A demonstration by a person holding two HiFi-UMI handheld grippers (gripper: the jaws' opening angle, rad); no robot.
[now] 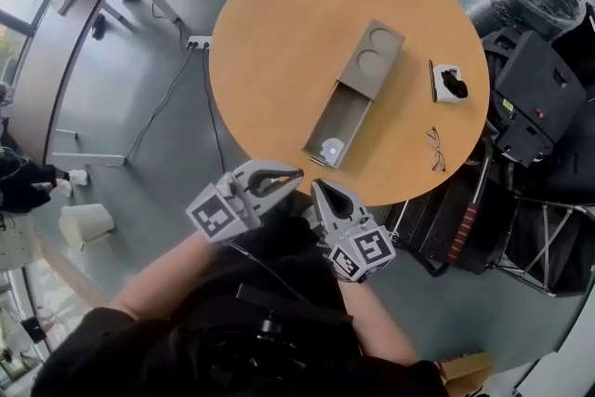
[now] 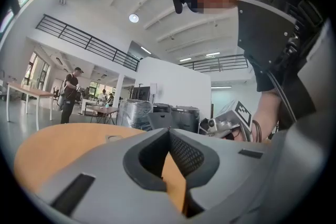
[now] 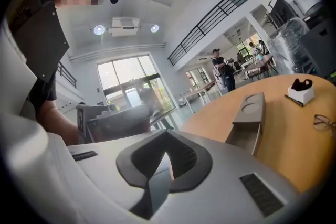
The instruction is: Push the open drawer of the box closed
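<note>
A round wooden tabletop (image 1: 270,33) carries one grey box (image 1: 374,59) with its single drawer (image 1: 337,121) pulled out toward the person. The drawer front stops just short of the near rim. One small white round item (image 1: 332,149) lies at the front end of the drawer. Two round recesses sit side by side in the box lid.

The whole left half of the tabletop is bare wood, and a strip of open surface runs along both long sides of the box. To the right of the box stands one white holder (image 1: 450,83) with a dark piece in it, close to the right rim. One pair of glasses (image 1: 436,149) lies nearer the person, also close to that rim.

Two hand-held grippers hover just off the near rim, over the person's dark clothing, clear of the drawer front. The left hand-held gripper (image 1: 294,174) is clenched with nothing between its jaws, and its tips point toward the right one. The right hand-held gripper (image 1: 316,188) is likewise clenched and empty, and it sits just beside the left, tips almost meeting.

From the right hand-held gripper's own view, the box (image 3: 252,107) and its open drawer (image 3: 245,136) lie ahead and to the right across bare wood.

Chairs, cases and wrapped gear crowd the floor beyond the right rim.
</note>
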